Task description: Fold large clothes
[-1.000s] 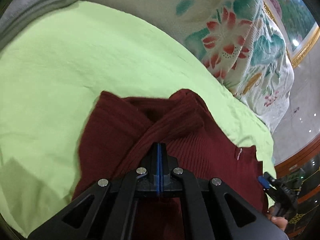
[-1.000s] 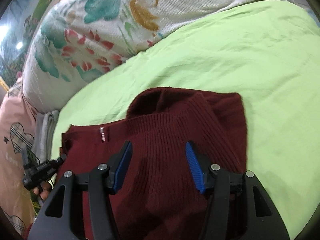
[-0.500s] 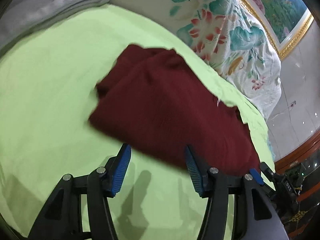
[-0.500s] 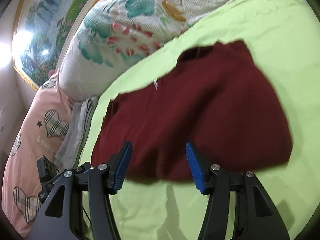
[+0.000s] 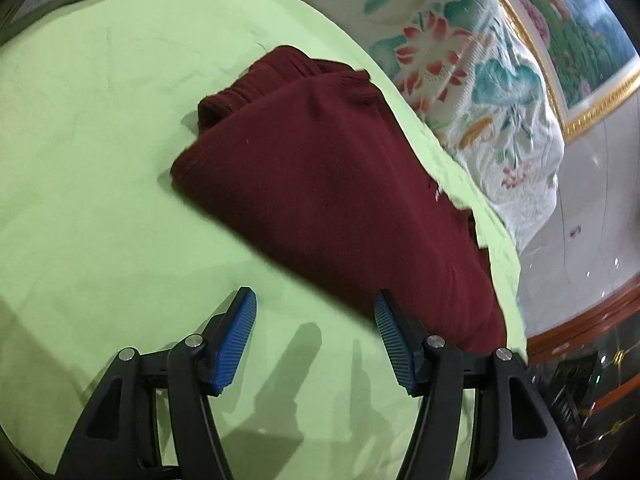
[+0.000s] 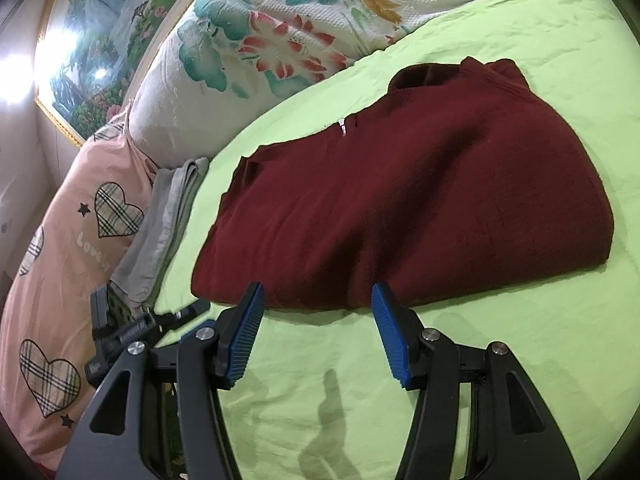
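Note:
A dark red knit sweater lies folded in a thick rectangle on the light green sheet. It also shows in the right wrist view, with a small white tag on its far edge. My left gripper is open and empty, held above the sheet just short of the sweater's near edge. My right gripper is open and empty, just short of the sweater's near edge. The left gripper also shows in the right wrist view, low at the left by the sweater's end.
A floral white quilt is bunched behind the sweater. A pink pillow with plaid hearts and a folded grey cloth lie at the left. A gold-framed painting hangs on the wall. Dark wooden furniture stands beyond the bed's edge.
The left gripper was shut on the sweater a second ago; it has opened and let go. Both grippers have pulled back from over the sweater, which now lies folded.

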Tool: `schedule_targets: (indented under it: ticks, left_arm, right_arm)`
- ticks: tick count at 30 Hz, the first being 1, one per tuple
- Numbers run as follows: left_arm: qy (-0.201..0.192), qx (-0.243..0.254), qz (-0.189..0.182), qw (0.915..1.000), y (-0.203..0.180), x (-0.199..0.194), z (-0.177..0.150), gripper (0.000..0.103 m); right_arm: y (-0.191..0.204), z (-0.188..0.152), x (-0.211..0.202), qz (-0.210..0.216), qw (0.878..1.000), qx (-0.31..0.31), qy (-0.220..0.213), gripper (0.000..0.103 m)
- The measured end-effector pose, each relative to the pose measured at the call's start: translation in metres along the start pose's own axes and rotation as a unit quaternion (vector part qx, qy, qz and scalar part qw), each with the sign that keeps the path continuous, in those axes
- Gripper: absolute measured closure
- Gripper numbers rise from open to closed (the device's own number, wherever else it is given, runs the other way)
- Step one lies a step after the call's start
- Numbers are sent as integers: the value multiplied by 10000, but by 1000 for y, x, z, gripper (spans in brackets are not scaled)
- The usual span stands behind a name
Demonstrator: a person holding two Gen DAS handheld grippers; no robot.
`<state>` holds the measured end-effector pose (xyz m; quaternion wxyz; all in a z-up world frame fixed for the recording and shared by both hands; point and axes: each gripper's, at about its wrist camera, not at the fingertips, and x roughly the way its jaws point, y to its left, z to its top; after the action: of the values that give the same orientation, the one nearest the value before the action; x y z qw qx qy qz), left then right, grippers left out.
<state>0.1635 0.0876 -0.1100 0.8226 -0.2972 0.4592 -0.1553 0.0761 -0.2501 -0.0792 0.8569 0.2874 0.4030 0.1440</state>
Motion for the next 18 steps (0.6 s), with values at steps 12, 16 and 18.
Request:
schedule_targets:
  ticks: [12,16,18]
  left_arm:
    - [-227,-602,60,9979,15,39,65,65]
    - [-248,-573,56,9980,17,42,69,77]
    - [-253,-538,-26,9982,16,42,71,85]
  right_arm:
    - [17,62,69,-194,9990,-335,204,74]
    - [20,78,99,-433,9975,-443,328,74]
    - [14,76,124,-703,9940,-410,728,75]
